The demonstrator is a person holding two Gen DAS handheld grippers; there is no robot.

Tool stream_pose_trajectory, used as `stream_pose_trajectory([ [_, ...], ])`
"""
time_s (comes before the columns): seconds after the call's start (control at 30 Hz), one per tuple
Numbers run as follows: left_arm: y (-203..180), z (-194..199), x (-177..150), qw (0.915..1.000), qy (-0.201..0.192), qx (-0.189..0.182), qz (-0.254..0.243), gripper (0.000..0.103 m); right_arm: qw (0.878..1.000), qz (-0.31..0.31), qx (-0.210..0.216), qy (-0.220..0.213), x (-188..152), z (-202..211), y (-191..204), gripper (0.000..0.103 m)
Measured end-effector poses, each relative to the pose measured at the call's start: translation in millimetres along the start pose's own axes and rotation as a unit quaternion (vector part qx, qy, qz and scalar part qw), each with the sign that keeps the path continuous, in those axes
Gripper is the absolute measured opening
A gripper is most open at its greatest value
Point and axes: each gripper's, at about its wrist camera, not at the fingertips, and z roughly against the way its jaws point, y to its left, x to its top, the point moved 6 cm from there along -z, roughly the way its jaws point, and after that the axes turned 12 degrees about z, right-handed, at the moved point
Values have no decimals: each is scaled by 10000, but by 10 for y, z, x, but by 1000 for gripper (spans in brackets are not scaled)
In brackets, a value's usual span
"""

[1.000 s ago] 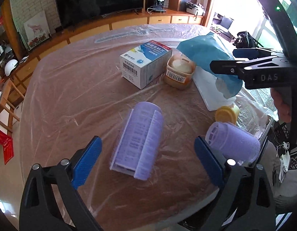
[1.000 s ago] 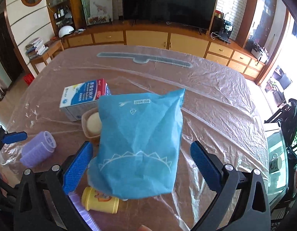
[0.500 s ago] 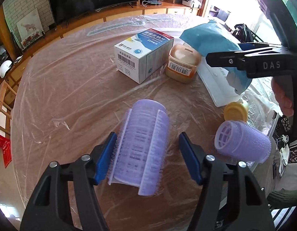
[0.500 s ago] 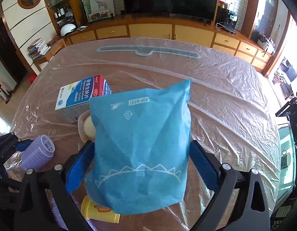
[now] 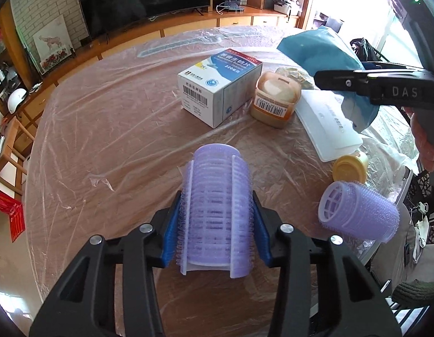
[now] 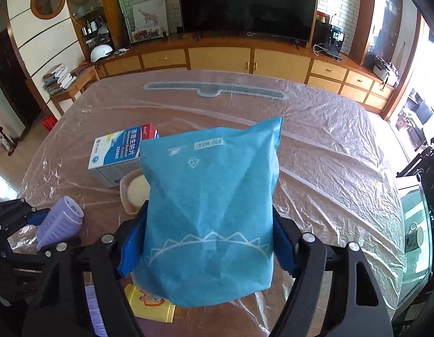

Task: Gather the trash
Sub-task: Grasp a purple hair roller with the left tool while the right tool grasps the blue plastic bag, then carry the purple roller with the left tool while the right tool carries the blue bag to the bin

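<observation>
My left gripper [image 5: 216, 226] is shut on a large purple hair roller [image 5: 216, 205], its blue pads pressed against both sides. The roller also shows at the left of the right wrist view [image 6: 59, 220]. My right gripper [image 6: 207, 245] is shut on a blue fabric bag [image 6: 210, 205], which stands upright between the pads. The bag shows at the right of the left wrist view [image 5: 323, 53]. A second purple roller [image 5: 357, 214] lies on the table to the right of the left gripper.
On the plastic-covered table [image 5: 104, 129] stand a white and blue box [image 5: 219, 87], a tan tub with a barcode [image 5: 274, 101], a white flat pack [image 5: 328, 123] and a small yellow bottle [image 5: 350, 167]. The table's edge runs close on the right.
Both grippers have closed: the left on the large purple roller, the right on the blue bag. The left gripper also moved forward around the roller.
</observation>
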Motion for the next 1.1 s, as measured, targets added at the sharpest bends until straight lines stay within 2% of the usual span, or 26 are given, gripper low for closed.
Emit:
stream_pose_trajectory([
  [0.37, -108, 76, -2, 9996, -137, 197, 159, 46, 9991, -331, 156, -191, -66, 230, -104, 75],
  [1.1, -296, 507, -40, 9977, -539, 153, 377, 46, 9958, -460, 578, -549, -463, 813, -103, 75],
])
